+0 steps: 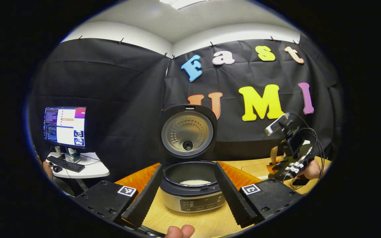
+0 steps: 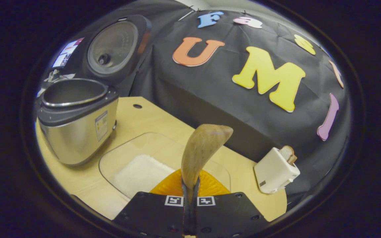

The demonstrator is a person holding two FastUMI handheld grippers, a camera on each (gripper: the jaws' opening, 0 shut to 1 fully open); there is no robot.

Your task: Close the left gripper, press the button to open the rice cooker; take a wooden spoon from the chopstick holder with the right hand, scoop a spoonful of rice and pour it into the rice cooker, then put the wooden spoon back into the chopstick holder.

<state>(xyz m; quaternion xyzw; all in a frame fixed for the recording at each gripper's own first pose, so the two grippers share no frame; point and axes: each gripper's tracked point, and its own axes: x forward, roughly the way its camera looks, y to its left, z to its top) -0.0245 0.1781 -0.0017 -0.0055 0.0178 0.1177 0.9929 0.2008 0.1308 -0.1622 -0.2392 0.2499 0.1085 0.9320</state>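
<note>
The rice cooker stands on the wooden table with its lid raised and white rice in the pot. My left gripper is open, its fingers spread wide in front of the cooker and touching nothing. Farther right, a hand holds the right gripper with the wooden spoon upright in it. In the right gripper view, my right gripper is shut on the spoon's handle, and the spoon's bowl points up. Below the spoon lies a clear tray of rice. The open cooker stands at the left.
A white toaster with a slice of bread sits at the table's right side by the black cloth wall. Off the table to the left are a monitor and a keyboard on a small white desk. A fingertip shows at the bottom.
</note>
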